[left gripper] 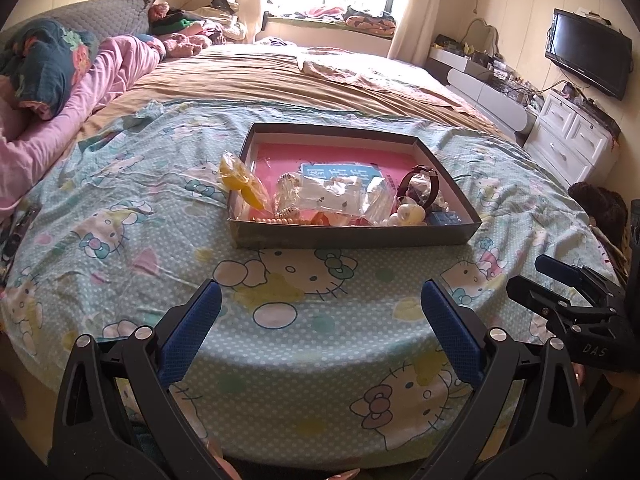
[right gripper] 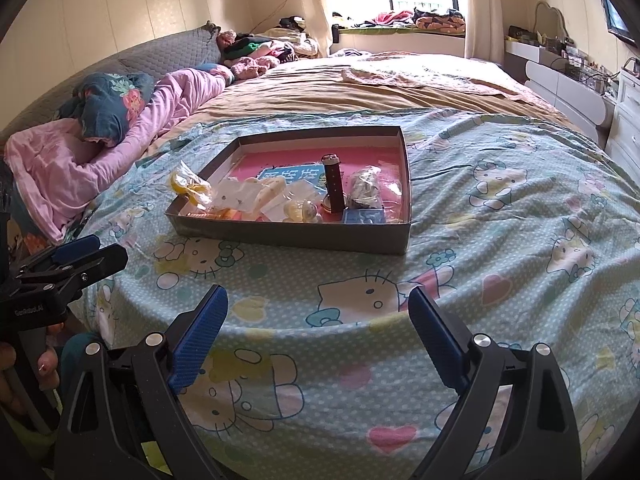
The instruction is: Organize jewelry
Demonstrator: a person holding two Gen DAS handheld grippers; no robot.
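Both tools are hovering low over the cartoon-print bed sheet (left gripper: pixel 120 240), jaws spread wide, gripping nothing: left tool (left gripper: pixel 320 312), right tool (right gripper: pixel 318 316). The jewelry is sitting in the shallow gray box (right gripper: pixel 288 236) on the bed ahead: bagged pieces (left gripper: pixel 340 196), a yellow bag (left gripper: pixel 240 180) leaning over the left rim, a watch (right gripper: pixel 334 188) standing upright.

A grey box (left gripper: pixel 352 236) with pink lining sits on the mint cartoon-cat bedsheet (left gripper: pixel 120 220).

A home bedroom: wide bed (left gripper: pixel 120 216), pillows (left gripper: pixel 100 16), wall television (left gripper: pixel 588 54), seemingly a dresser (left gripper: pixel 568 140).
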